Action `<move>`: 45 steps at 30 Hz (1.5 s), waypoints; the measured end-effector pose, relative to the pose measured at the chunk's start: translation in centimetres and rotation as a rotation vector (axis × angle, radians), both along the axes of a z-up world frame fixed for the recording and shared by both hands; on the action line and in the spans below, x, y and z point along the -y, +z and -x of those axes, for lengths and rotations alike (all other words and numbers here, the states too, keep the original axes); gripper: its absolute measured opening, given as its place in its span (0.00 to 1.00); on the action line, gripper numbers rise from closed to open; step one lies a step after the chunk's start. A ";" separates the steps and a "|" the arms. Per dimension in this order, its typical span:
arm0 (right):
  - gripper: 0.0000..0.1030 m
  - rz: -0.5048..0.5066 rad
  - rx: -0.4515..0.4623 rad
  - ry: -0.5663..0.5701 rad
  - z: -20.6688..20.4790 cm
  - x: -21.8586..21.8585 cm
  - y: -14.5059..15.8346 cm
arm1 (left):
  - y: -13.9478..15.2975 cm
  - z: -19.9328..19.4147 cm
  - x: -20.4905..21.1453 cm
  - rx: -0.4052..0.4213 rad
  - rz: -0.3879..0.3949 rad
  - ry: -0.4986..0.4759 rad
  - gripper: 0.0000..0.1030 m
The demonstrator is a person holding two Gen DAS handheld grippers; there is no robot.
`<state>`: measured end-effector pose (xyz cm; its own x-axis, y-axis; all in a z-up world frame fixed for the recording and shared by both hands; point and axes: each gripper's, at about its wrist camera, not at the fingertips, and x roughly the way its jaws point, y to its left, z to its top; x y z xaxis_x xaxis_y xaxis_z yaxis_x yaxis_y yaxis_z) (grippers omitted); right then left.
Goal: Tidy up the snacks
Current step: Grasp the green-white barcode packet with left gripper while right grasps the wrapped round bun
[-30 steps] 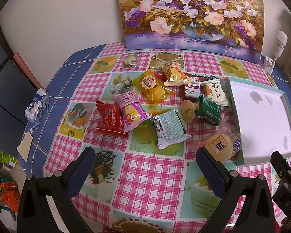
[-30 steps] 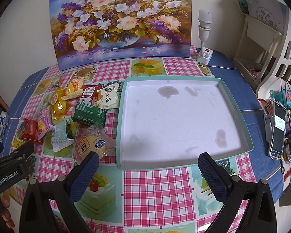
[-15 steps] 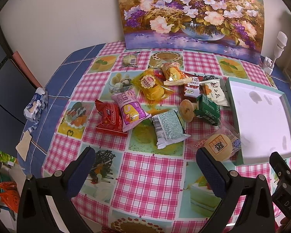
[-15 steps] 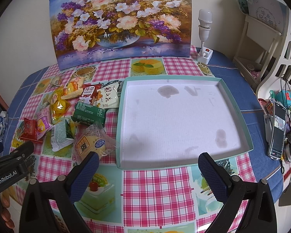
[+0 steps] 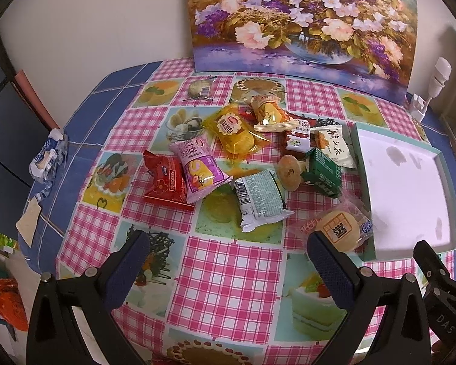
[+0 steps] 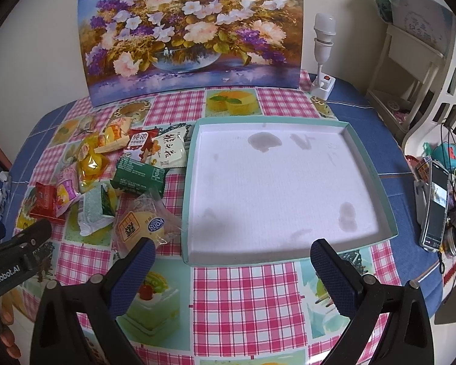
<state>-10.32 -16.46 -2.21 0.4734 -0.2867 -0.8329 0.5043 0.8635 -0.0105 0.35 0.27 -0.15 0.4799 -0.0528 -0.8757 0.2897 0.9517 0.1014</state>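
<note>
Left wrist view: the left gripper [image 5: 228, 252] is held with its fingers spread wide and nothing between them, above the tablecloth [image 5: 228, 273].
Snacks: a loose heap of packets [image 5: 252, 164] is seen ahead, left of the tray [image 5: 360, 143].
Round cake [image 5: 339, 231]: it is seen touching the tray's near corner.
Right wrist view: the right gripper [image 6: 232, 257] is likewise held wide apart and bare, before the tray [image 6: 386, 200].
Tray: nothing is held in it; the packets [image 6: 106, 176] are seen to its left.

My left wrist camera looks down over the pink-checked tabletop [image 5: 228, 261] at the snack pile; my right one faces the shallow white tray with a teal rim [image 6: 389, 213]. Both share the flower painting [image 6: 191, 30].
</note>
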 end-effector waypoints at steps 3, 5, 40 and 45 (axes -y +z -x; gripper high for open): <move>1.00 -0.007 0.000 0.002 -0.7 -0.1 -0.1 | 0.1 -0.8 -0.5 -0.019 0.024 0.012 1.00; 1.00 -0.030 0.004 0.020 -1.9 -0.5 -0.3 | 0.0 -1.5 -0.9 -0.032 0.036 0.030 1.00; 0.85 -0.032 -0.196 0.305 -10.2 -6.6 -6.9 | -10.0 -9.6 1.6 -0.382 0.152 0.133 0.64; 0.81 -0.036 -0.199 0.303 -10.1 -6.4 -7.0 | -11.1 -9.9 1.9 -0.377 0.159 0.124 0.58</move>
